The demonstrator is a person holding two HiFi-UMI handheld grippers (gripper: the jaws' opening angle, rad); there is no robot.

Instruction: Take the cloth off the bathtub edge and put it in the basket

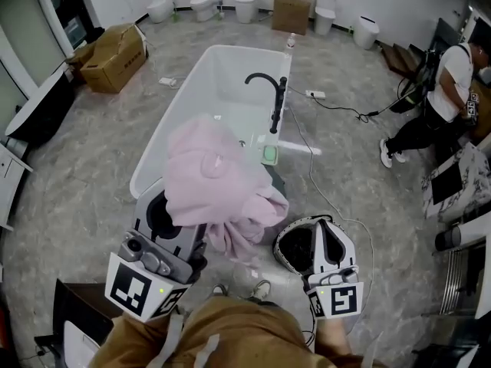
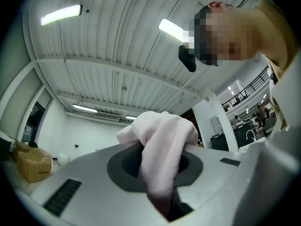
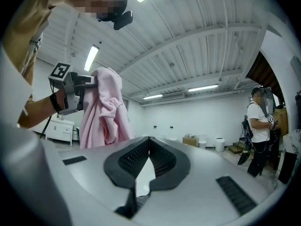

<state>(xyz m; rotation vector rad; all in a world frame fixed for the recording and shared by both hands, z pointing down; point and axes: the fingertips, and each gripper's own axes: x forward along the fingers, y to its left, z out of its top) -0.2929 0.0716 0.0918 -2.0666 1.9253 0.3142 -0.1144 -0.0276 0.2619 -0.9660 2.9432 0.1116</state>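
Note:
My left gripper (image 1: 175,211) is raised in front of me and shut on a pink cloth (image 1: 215,181), which hangs in loose folds over the near end of the white bathtub (image 1: 163,142). In the left gripper view the cloth (image 2: 162,149) is pinched between the jaws of the left gripper (image 2: 160,173) and bulges out above them. The right gripper view shows the same cloth (image 3: 103,112) dangling from the left gripper (image 3: 70,91) at the left. My right gripper (image 1: 314,245) is lower right, shut and empty, its black pads (image 3: 160,154) meeting at the tips. No basket shows clearly.
A black faucet (image 1: 270,98) and a green pad (image 1: 269,154) sit on the tub's right rim. Cardboard boxes (image 1: 115,56) lie far left, toilets (image 1: 203,6) along the back wall. A person (image 1: 437,98) stands at the right, and a cable (image 1: 337,110) runs over the floor.

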